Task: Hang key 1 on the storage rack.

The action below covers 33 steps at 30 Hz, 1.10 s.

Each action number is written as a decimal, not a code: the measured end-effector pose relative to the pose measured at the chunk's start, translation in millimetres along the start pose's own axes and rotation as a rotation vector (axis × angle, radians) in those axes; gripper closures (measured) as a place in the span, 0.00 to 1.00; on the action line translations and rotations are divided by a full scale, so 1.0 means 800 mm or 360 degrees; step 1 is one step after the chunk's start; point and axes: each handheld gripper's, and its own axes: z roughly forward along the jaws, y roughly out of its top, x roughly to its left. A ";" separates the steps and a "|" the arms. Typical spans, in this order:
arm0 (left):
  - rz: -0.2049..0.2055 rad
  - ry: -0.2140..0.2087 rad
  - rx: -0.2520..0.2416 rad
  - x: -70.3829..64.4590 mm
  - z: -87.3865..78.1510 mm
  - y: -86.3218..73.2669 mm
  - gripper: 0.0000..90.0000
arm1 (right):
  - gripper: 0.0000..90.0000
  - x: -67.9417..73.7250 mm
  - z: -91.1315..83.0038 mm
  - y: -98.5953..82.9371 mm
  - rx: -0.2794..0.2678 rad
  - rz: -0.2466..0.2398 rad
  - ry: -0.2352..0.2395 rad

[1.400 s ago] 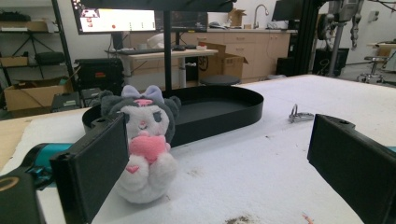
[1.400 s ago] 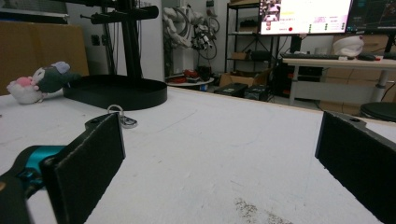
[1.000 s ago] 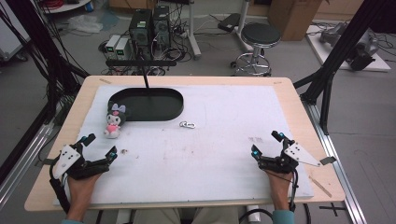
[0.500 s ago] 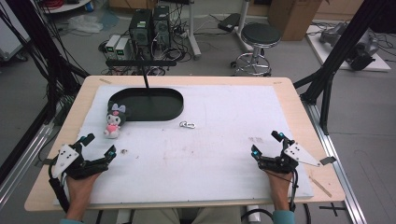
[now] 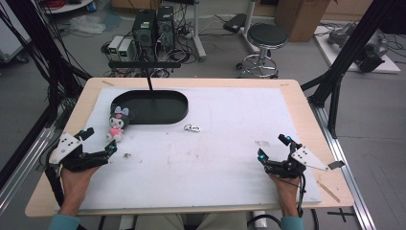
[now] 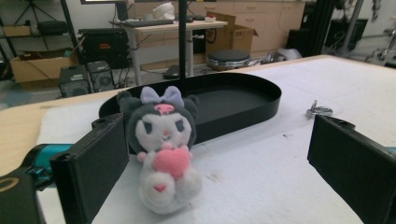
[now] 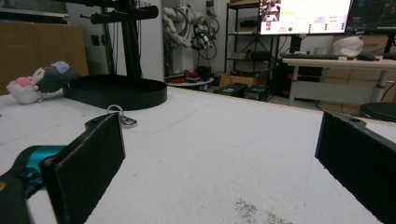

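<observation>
A small plush toy [image 5: 116, 124] with a dark head, purple bow and pink heart stands on the white mat beside the black oval tray [image 5: 149, 106]. A metal clip [image 5: 192, 128] lies on the mat to the right of the tray. My left gripper [image 5: 98, 140] rests at the table's left front, open, just short of the plush toy [image 6: 163, 147], which stands ahead of the wide jaws. My right gripper [image 5: 274, 146] rests at the right front, open and holding nothing. From it the metal clip [image 7: 120, 117], black tray [image 7: 116, 91] and plush toy [image 7: 39, 81] lie far ahead.
A black stand rises from the tray's far side, its post [image 5: 149, 82] carrying a crossbar [image 5: 144, 63]. The white mat [image 5: 220, 143] covers most of the wooden table [image 5: 306, 103]. A stool [image 5: 265, 40] and computer boxes [image 5: 153, 26] stand on the floor beyond the table.
</observation>
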 end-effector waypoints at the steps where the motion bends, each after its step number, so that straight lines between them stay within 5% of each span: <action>1: 0.0014 0.0005 0.0016 0.000 0.002 0.003 0.07 | 0.01 0.000 0.000 0.000 0.0001 0.0006 0.0004; 6: 0.0047 0.0034 0.0081 0.004 0.010 0.015 0.07 | 0.01 0.000 0.000 0.000 0.0001 0.0007 0.0005; 13: 0.0099 0.0074 0.0286 0.009 0.026 0.030 0.07 | 0.01 -0.001 0.000 0.000 0.0001 0.0007 0.0002; 23: 0.0079 0.0097 0.0504 0.010 0.053 0.053 0.07 | 0.01 -0.002 0.000 0.000 -0.0002 0.0033 -0.0005; 26: 0.0008 0.0101 0.0568 0.015 0.062 0.060 0.07 | 0.01 -0.003 0.000 0.000 -0.0005 0.0027 -0.0008; 33: -0.0019 0.0129 0.0697 0.025 0.077 0.065 0.07 | 0.01 -0.003 -0.001 0.000 -0.0006 0.0034 -0.0008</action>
